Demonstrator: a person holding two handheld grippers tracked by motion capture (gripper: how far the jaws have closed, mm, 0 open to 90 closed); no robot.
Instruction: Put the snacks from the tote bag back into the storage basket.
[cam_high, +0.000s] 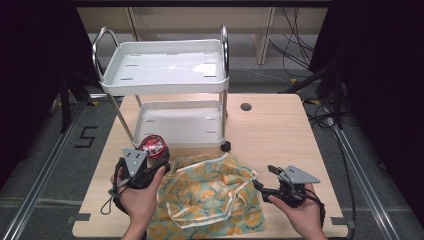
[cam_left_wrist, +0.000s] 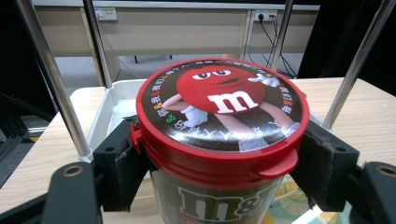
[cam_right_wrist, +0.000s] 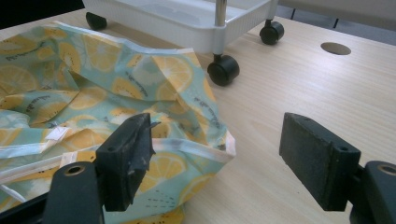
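The right tongs (cam_right_wrist: 224, 161) stand wide apart, with nothing between their two black jaws. The left-hand jaw rests over the edge of a crumpled cloth bag (cam_right_wrist: 93, 98), pale green with yellow citrus slices and a white trimmed hem; whether it touches the fabric cannot be told. The right-hand jaw hangs above bare pale wood of the worktop (cam_right_wrist: 299, 88). Beyond the bag stands the lower tray of a white cart (cam_right_wrist: 187, 21) on black castor wheels, one wheel (cam_right_wrist: 223, 69) just beside the bag's far edge. A round hole (cam_right_wrist: 335, 48) sits in the worktop farther back at the right.
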